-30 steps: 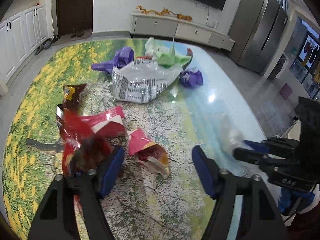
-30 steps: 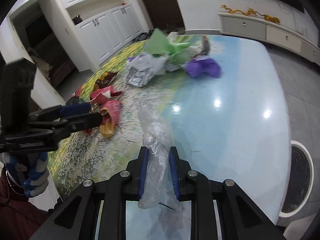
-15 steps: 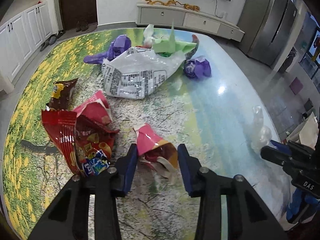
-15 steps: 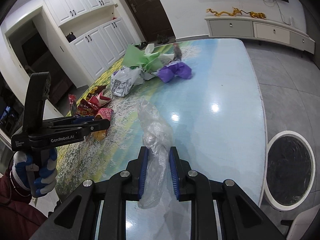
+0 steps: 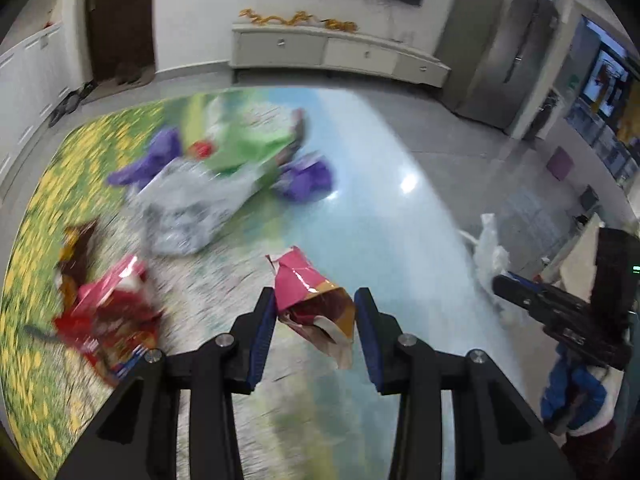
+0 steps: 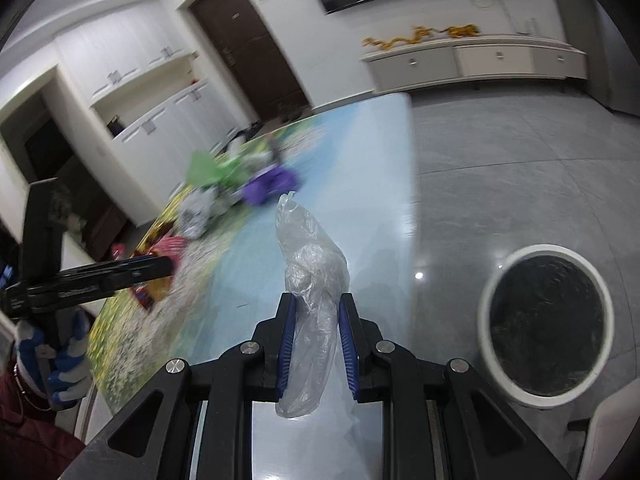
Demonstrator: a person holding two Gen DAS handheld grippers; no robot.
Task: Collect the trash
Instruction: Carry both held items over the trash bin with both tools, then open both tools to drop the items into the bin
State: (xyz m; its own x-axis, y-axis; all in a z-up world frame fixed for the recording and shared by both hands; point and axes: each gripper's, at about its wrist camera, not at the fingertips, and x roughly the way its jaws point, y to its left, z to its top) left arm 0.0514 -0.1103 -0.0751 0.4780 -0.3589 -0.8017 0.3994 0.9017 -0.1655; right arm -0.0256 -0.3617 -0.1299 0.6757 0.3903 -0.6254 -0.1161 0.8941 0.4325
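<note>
The left tool grips a pink snack wrapper lifted off the tabletop; its jaws have just been closing on it. The right tool pinches a clear plastic bag beside the white bin on the floor, while blurred wrappers and bags remain on the tabletop.

We note a pink and gold wrapper between blue pads; clear plastic bag; worktop printed with yellow flowers at 9 o'clock, pale blue at 3; purple wrapper.
</note>
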